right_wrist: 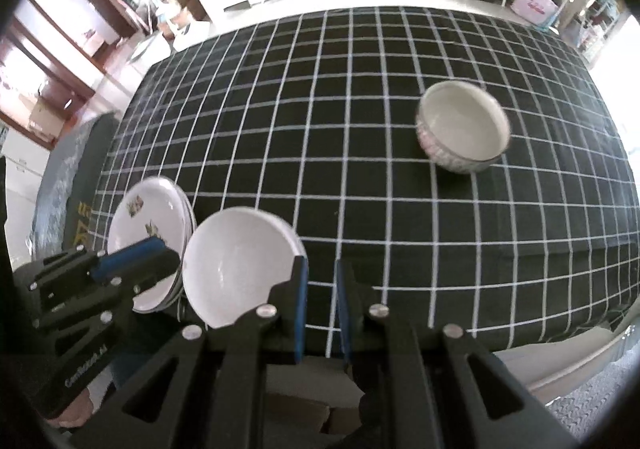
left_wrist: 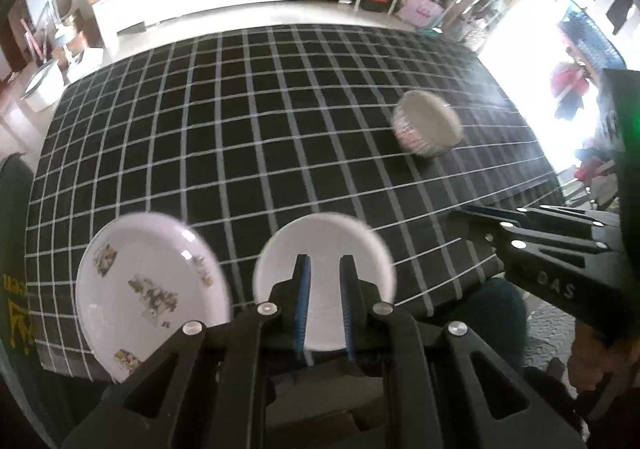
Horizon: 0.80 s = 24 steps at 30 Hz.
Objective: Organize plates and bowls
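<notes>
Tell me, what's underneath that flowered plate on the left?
In the right view, more rims show beneath the flowered plate, so it tops a small stack on the checked cloth. How many plates lie below is unclear; the left tongs cover the stack's near edge.

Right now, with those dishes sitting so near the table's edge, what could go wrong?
1. The plain bowl and the flowered plates lie by the near edge of the table; a nudge might tip them off.
2. The left gripper and right gripper are close together, so they could bump.
3. The patterned bowl stands far off; carrying it over to the others could end in a drop.
</notes>
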Tool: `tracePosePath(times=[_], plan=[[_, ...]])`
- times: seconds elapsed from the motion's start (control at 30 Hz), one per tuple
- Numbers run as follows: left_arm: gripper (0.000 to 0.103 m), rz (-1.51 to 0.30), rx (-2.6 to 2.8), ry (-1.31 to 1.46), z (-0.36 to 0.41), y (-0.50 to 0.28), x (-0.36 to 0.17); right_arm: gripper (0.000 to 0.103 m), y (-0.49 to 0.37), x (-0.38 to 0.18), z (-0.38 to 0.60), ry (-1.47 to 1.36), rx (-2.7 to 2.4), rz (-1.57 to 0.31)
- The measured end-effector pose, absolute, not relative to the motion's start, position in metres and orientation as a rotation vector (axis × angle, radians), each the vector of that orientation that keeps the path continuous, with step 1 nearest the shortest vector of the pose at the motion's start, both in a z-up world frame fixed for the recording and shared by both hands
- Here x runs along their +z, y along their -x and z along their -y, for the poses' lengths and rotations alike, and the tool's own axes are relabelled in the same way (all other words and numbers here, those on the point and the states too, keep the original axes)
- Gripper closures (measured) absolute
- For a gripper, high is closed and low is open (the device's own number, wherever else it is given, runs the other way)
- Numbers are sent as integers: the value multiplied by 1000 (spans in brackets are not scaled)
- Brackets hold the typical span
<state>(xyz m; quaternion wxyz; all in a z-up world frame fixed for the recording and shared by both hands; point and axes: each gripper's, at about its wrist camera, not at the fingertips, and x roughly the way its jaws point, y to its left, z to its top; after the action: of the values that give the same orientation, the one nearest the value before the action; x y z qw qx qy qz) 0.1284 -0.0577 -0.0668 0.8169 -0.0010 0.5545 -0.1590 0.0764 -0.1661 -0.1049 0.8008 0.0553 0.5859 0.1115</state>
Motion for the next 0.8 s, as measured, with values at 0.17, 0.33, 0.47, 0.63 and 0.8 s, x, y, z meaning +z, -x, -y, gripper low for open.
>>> tracePosePath(times=[0.17,0.33,0.47,0.63,0.8], plan=[[90,-1173,-384,1,88,-141,-55,85,-85,-94,193,-136,208,-1247],[90,-1184,-404,-6,113,-158,-54,85,-100,-90,221,-152,174,-1250],[90,-1189,-409,-17,134,-174,-53,85,-116,-90,245,-165,135,-1257],[90,-1201,-416,-30,160,-199,-60,85,-136,-95,270,-149,91,-1261],[90,-1225,-413,-50,184,-224,-77,85,-158,-109,290,-152,80,-1271]])
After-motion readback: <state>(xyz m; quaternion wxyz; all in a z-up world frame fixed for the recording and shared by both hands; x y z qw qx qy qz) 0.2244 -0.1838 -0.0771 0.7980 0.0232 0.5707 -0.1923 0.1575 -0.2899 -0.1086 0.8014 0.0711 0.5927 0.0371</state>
